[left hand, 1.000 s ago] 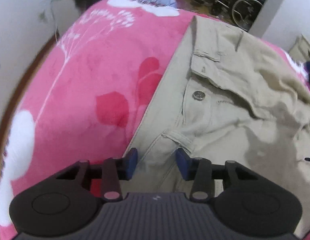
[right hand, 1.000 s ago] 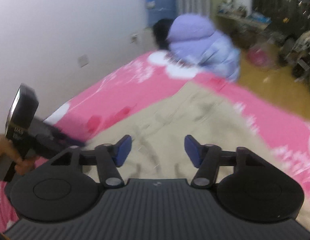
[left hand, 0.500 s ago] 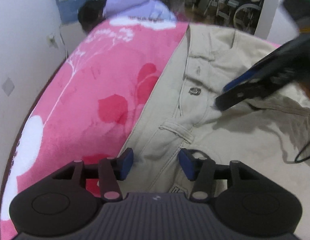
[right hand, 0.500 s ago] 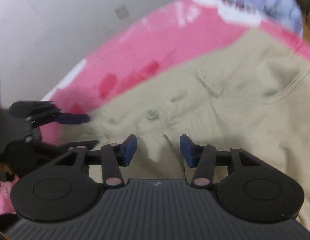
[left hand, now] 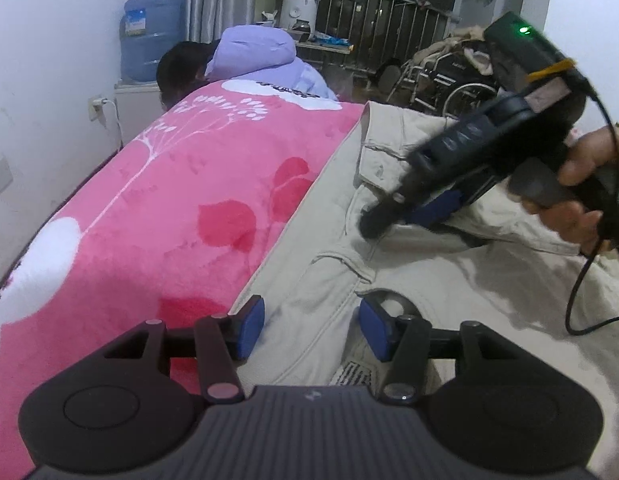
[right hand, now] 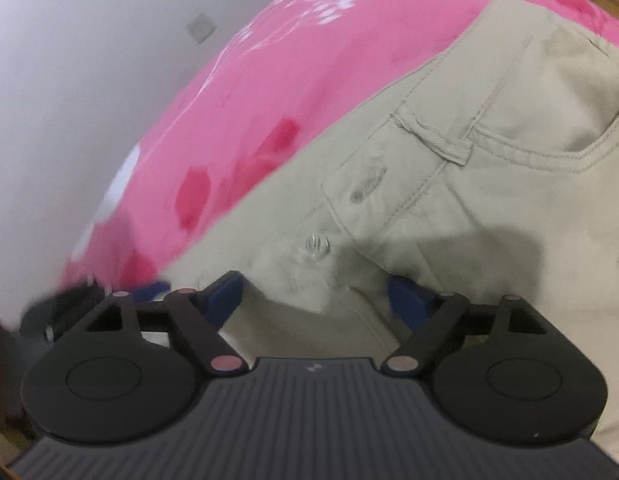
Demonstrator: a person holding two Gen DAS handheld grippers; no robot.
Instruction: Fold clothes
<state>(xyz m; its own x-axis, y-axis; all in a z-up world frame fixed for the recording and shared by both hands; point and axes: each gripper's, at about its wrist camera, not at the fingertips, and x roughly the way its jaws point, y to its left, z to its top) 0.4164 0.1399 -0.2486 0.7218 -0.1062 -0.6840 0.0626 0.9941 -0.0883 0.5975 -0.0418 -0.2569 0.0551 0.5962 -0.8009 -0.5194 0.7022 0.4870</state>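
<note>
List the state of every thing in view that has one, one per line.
Khaki trousers: spread flat on the pink blanket, unfolded, waist button undone.
Left claw: open, straddling the waistband edge.
Right claw: open, low over the fly.

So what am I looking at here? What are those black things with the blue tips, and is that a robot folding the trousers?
No robot: a person holds a pair of hand-held tongs in each hand, and each carries a wide-angle camera looking along its two blue-tipped fingers. One picture is from the left tongs, the other from the right tongs. In the left view you also see the right tongs from outside, gripped by the person's right hand. On the pink flowered blanket lie beige trousers, waistband open, with the metal button showing. Both tongs are open over the waistband area, and neither has closed on the cloth yet. Someone in a lilac jacket leans at the far end.
</note>
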